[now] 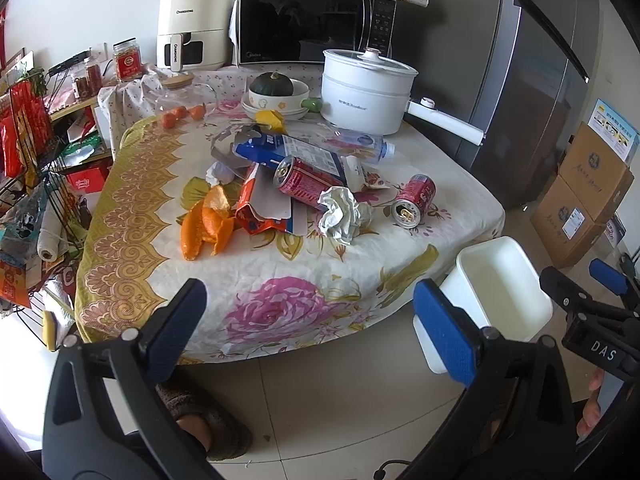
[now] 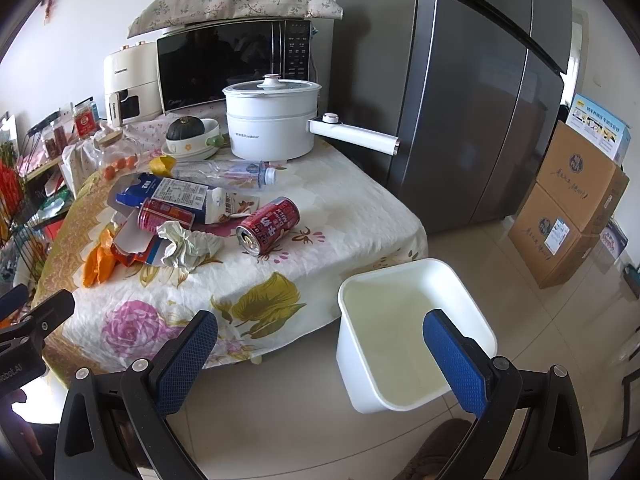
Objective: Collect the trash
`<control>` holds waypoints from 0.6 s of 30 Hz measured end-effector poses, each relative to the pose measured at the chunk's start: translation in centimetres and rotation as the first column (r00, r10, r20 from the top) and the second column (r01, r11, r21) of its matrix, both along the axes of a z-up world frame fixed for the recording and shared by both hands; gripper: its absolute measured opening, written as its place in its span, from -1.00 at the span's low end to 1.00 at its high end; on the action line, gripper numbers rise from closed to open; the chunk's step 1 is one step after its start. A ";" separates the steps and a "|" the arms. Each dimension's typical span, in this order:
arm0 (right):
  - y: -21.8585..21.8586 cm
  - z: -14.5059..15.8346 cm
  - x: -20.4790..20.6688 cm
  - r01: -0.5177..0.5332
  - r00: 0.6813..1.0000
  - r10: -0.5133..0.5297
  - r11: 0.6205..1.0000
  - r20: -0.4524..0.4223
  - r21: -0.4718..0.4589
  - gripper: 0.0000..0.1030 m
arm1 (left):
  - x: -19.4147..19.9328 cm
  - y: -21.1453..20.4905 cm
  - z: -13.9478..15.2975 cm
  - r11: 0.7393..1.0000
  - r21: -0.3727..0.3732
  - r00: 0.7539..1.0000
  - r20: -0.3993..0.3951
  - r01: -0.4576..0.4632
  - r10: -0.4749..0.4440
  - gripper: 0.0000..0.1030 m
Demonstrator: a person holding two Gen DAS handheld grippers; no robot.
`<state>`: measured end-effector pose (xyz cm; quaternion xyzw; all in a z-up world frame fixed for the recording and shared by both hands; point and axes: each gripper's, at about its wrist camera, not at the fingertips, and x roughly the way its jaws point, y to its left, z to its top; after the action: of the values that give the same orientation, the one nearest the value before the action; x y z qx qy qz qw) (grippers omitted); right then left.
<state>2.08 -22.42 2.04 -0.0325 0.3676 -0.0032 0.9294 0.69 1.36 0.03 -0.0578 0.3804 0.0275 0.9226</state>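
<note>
Trash lies in a heap on the floral tablecloth (image 1: 280, 300): two red cans (image 1: 414, 200) (image 1: 306, 182), a crumpled tissue (image 1: 340, 212), orange peel (image 1: 208, 224), a blue carton (image 1: 288, 154) and a clear plastic bottle (image 1: 360, 142). An empty white bin (image 2: 400, 328) stands on the floor by the table's right corner. My left gripper (image 1: 312, 328) is open, held before the table's near edge. My right gripper (image 2: 320, 360) is open too, hovering just left of the bin (image 1: 504, 288). In the right wrist view the single can (image 2: 268, 224) and tissue (image 2: 184, 244) show clearly.
A white electric pot (image 1: 364, 92), stacked bowls with a squash (image 1: 276, 96), a microwave (image 1: 312, 24) and an air fryer (image 1: 192, 28) stand at the back. A wire rack (image 1: 32, 200) crowds the left. A grey fridge (image 2: 472, 92) and cardboard boxes (image 2: 572, 208) stand on the right.
</note>
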 end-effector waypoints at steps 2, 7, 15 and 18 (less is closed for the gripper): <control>0.0 0.0 0.1 -0.002 1.000 0.002 1.000 0.000 -0.001 1.00 | 0.3 0.1 0.0 1.000 -0.005 1.000 -0.006 -0.001 0.001 0.99; 0.3 0.2 0.8 -0.009 1.000 0.009 1.000 -0.012 -0.003 1.00 | 1.2 0.9 -0.2 0.999 -0.054 0.999 -0.038 -0.002 0.000 0.99; 0.7 2.0 4.4 -0.033 0.999 0.032 0.999 -0.028 -0.027 1.00 | 3.6 3.2 0.8 0.997 -0.076 0.999 -0.050 0.010 -0.014 0.99; 0.8 2.1 6.3 -0.056 0.997 0.055 0.998 -0.052 -0.016 1.00 | 4.9 4.1 1.0 0.996 -0.082 0.996 -0.077 0.034 -0.040 0.99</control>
<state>8.41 -21.59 4.17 -0.0508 0.3903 0.0203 0.9191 5.55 5.47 0.99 -0.0866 0.4181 -0.0027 0.9043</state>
